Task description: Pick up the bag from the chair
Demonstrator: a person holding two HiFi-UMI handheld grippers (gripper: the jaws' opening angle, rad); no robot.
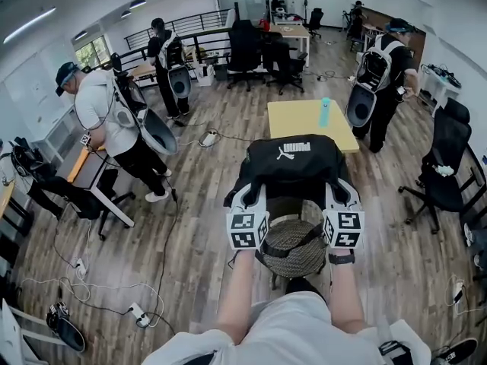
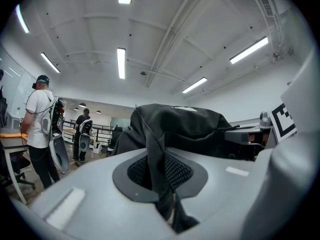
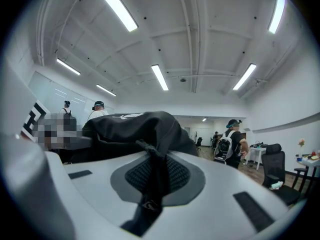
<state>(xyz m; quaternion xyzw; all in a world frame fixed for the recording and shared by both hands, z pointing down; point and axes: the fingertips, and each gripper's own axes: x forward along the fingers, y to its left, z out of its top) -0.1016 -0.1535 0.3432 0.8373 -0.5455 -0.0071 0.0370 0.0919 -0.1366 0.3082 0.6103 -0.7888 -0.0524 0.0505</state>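
Observation:
A black bag with a white logo hangs lifted in front of me, above a round woven chair seat. My left gripper grips the bag's left side and my right gripper its right side. In the left gripper view the gripper is shut on a black strap that leads up to the bag. The right gripper view shows the same: that gripper is shut on a strap below the bag. A dark band lies across the seat.
Behind the bag stands a yellow table with a blue bottle. People with backpacks stand at left, at right and at the back. Black office chairs line the right side. Cables and a power strip lie on the wooden floor.

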